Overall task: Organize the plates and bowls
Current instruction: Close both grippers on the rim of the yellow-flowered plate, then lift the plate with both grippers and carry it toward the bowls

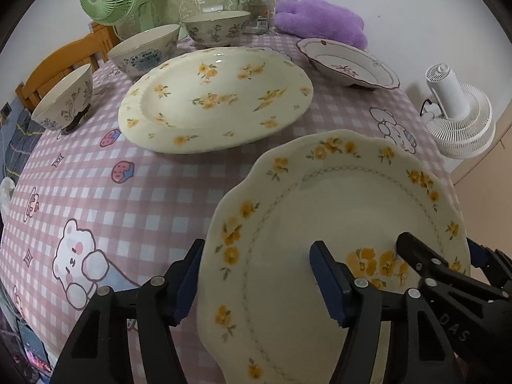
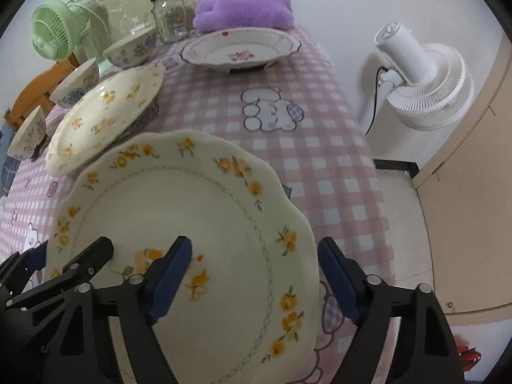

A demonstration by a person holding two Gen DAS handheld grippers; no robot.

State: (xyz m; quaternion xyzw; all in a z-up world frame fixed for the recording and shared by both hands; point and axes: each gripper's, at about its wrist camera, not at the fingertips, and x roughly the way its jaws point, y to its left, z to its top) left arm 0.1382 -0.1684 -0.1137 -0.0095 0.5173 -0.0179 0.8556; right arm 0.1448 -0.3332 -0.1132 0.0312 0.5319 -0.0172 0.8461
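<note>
While both my tools straddle opposite edges of the scalloped plate [image 1: 336,240], neither has it clamped yet. The left tool [image 1: 256,281] has one finger outside the plate's left rim and the other over its face; the right tool [image 2: 256,278] mirrors that on the right rim. Both are released, with a gap between pads and china, as far as I can judge.

That plate sits at the near edge of the worktop [image 1: 112,208], on the checked cloth. Beyond it to the left lies the larger floral plate [image 1: 217,96], and at the far right the pink-patterned dish [image 1: 348,64]. Three bowls [image 1: 147,51] line the far left side.

My worry is the grip itself. Glazed rims are slick, and if one tool bites before the other the plate could tip or skate toward the near edge and off the worktop. An uneven lift might also knock it against the larger plate just beyond.

I cannot see the plate's underside or its nearest rim, which both tools cover, so whether the outer fingers sit under the rim is unclear. The far bowl is partly hidden behind the plates in the right view.
</note>
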